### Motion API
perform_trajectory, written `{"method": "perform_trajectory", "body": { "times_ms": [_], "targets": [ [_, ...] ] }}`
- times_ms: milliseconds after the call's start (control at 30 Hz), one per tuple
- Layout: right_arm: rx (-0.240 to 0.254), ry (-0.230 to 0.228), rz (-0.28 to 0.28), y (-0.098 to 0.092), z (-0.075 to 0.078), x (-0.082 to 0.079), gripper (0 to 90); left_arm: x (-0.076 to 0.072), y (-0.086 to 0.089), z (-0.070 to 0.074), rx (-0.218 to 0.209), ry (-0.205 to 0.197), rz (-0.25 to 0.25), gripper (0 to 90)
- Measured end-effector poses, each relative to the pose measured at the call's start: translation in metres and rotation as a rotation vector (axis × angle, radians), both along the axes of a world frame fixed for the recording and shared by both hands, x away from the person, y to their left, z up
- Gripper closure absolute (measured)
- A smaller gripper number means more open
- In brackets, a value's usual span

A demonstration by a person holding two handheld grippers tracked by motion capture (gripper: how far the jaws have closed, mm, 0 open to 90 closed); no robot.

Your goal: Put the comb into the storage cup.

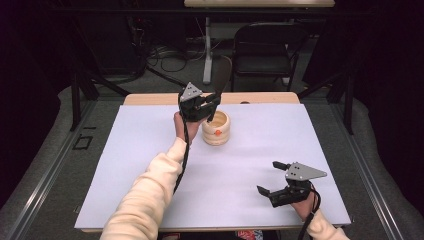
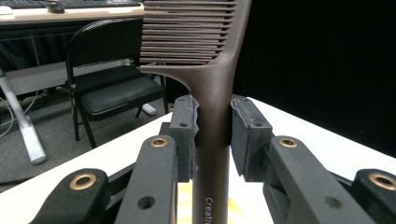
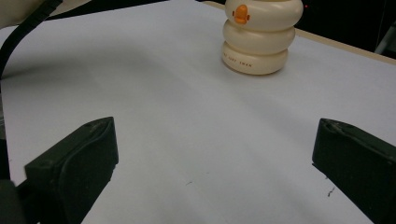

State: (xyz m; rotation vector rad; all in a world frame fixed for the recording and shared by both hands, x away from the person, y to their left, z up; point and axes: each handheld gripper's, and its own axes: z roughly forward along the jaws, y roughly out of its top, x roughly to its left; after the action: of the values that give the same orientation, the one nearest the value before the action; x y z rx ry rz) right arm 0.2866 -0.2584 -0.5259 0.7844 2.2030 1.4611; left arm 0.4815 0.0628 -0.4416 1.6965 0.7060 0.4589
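The brown comb [image 2: 212, 93] is standing upright between the left gripper's [image 1: 207, 104] jaws, which are pinching its handle just above the cream holder [image 1: 216, 128]. The left gripper view is showing the comb's teeth. The right gripper [image 1: 272, 178] is hovering low over the table [image 1: 250, 170], jaws spread wide, the holder well beyond them.

Bright, even light falls on the white table [image 1: 250, 165] against dark surroundings; shadows are soft and close views blurred.
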Motion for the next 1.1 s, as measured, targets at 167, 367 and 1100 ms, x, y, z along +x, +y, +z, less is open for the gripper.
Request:
{"method": "perform_trajectory", "body": {
  "times_ms": [167,367,1100],
  "targets": [
    [0.0,0.0,0.0,0.0,0.0,0.0,0.0,0.002,-0.002,-0.002,-0.004,0.005,-0.001,72.4],
    [0.002,0.001,0.001,0.0,0.0,0.0,0.0,0.005,-0.003,-0.005,-0.015,0.006,-0.018,72.4],
    [0.0,0.002,0.003,0.0,0.0,0.0,0.0,0.01,-0.009,-0.016,-0.03,0.034,-0.022,72.4]
  ]
}}
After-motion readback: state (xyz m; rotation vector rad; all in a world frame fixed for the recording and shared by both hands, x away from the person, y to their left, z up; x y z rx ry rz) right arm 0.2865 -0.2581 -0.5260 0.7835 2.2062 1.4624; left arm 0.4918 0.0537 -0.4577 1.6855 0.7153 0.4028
